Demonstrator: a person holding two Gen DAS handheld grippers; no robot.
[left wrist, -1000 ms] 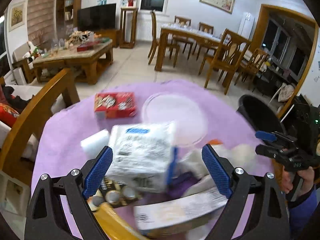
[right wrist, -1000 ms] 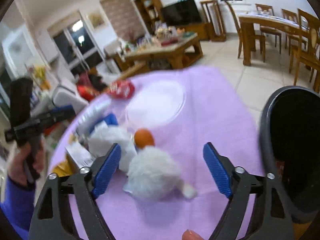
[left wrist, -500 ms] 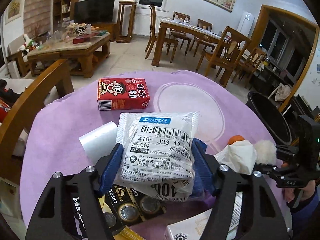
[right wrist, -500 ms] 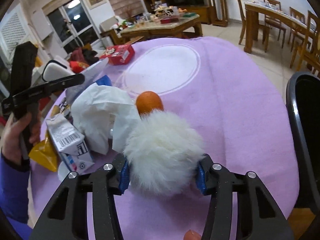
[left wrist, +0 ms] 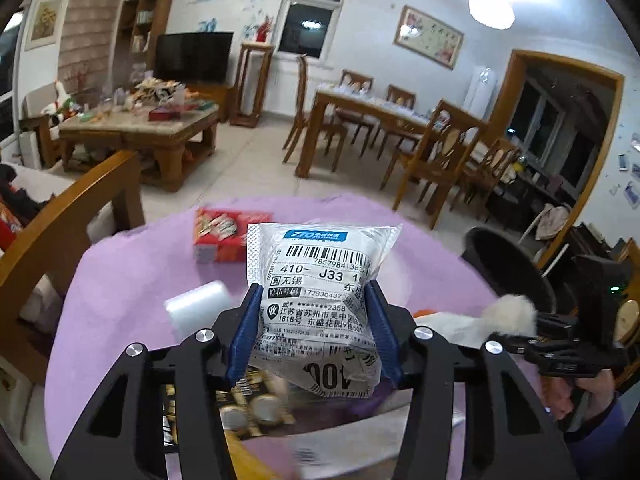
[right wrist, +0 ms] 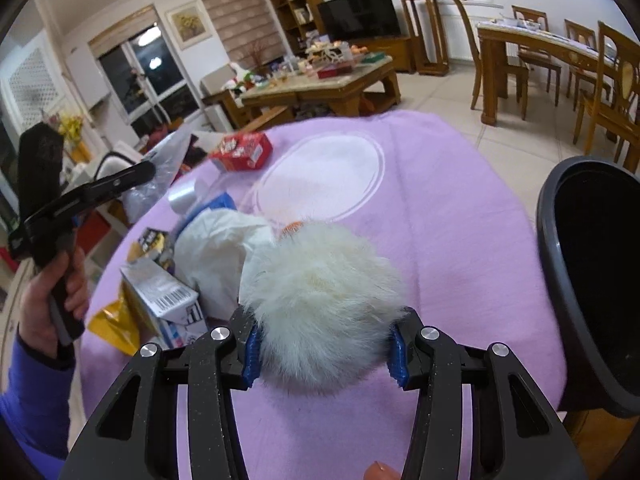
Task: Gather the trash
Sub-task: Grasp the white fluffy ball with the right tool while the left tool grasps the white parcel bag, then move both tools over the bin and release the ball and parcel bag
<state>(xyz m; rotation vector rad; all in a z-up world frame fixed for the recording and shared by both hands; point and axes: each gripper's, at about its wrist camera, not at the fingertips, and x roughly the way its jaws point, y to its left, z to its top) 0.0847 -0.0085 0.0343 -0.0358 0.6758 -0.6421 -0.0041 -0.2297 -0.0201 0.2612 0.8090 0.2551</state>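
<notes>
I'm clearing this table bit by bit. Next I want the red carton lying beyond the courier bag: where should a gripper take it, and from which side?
Grip the red carton across its short width, probably coming down from above. It lies flat on the purple cloth with its broad printed face up, apart from the other litter, so both long side walls look free for the fingers.

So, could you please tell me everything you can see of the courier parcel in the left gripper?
The courier parcel is a soft, silvery-white plastic bag, puffed and crinkled, with a printed shipping label: blue logo strip, barcode and black text. The left gripper is shut on its lower half, blue pads denting both sides. It stands roughly upright, above the battery pack on the purple tablecloth.
</notes>
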